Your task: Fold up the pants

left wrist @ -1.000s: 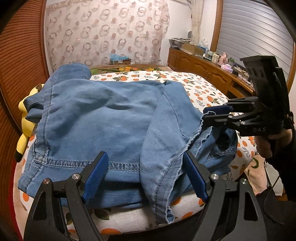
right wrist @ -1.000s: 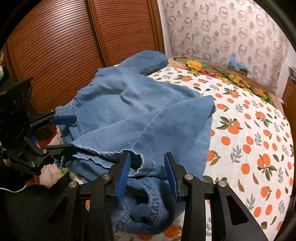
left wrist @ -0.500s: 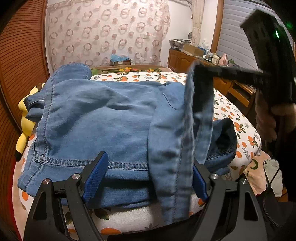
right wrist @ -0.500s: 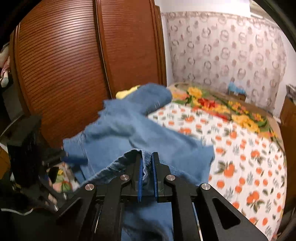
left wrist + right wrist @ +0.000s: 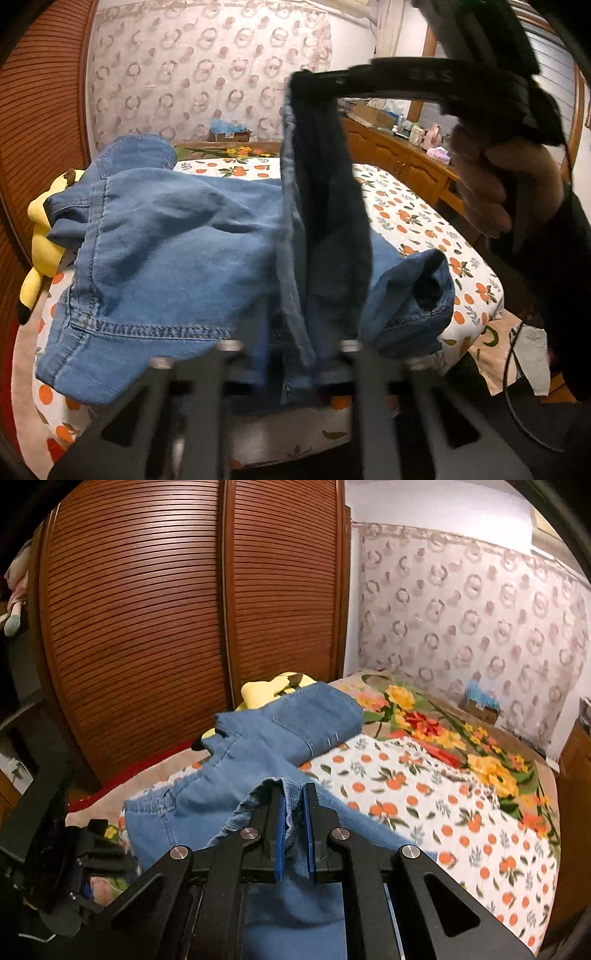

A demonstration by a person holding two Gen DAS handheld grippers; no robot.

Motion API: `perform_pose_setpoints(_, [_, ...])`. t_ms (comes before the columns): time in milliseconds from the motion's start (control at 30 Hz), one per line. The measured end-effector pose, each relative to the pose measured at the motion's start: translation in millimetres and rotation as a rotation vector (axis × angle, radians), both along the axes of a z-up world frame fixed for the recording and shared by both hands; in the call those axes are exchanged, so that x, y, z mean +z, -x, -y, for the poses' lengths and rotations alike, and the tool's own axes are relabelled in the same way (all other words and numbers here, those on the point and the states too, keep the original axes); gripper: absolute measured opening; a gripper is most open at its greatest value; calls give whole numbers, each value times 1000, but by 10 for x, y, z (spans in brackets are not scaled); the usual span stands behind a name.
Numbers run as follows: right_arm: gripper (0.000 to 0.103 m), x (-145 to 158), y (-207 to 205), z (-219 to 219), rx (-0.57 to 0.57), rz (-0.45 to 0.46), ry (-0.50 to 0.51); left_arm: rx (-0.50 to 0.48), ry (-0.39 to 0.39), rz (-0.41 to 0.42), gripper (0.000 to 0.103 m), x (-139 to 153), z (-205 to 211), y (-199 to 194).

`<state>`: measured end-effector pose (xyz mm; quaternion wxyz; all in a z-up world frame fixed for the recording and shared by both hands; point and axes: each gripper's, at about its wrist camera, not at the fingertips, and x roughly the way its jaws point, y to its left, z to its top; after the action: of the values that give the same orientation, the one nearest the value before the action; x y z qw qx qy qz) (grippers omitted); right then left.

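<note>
Blue denim pants [image 5: 166, 251] lie spread over the near end of a bed. My right gripper [image 5: 294, 834] is shut on the hem edge of one pant leg; in the left wrist view it [image 5: 314, 83] holds that leg [image 5: 325, 221] lifted high, hanging as a vertical strip. My left gripper [image 5: 288, 354] is low at the near edge of the pants, blurred, its jaws standing on either side of the hanging leg's lower part; whether they pinch the cloth is unclear. The other leg's cuff [image 5: 417, 299] lies rolled at the right.
The bed has an orange-print sheet [image 5: 417, 221] and a floral cover [image 5: 443, 738] at its far end. A yellow plush toy [image 5: 40, 240] lies at the bed's left edge by a wooden slatted wardrobe [image 5: 184, 609]. A wooden dresser [image 5: 413, 162] stands at the right.
My right gripper closed on the pant leg hem and raised it high above the bed. My left gripper's jaws moved inward around the hanging leg's lower part.
</note>
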<state>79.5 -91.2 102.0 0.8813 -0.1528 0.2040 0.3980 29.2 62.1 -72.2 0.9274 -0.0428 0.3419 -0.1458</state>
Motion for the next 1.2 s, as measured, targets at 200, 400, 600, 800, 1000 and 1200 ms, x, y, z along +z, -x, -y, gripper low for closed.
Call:
perform_pose_setpoints(200, [9,105,-193,-299,34,23,17,56,-3,65,3,242,-295,37])
perform_pose_setpoints(400, [9,99,-390,-719,89,51,35,144,-8,78,3,345,-683,17])
perform_pose_setpoints(600, [9,-147,-668,-967,88,-13,41,176,-45,23,3,188,-858,-89])
perform_pose_setpoints(800, [11,-300,-917,-1067,75,-98,50,189,-61,-13,3,50,-887,-164])
perform_pose_setpoints(1000, [45,-305,-1054,-1049,79,-180,24,200,-58,-39,3,-26,-916,-193])
perform_pose_setpoints(1200, [52,-245,-929,-777,78,-159,-29,221,-49,-56,11,-20,-953,-201])
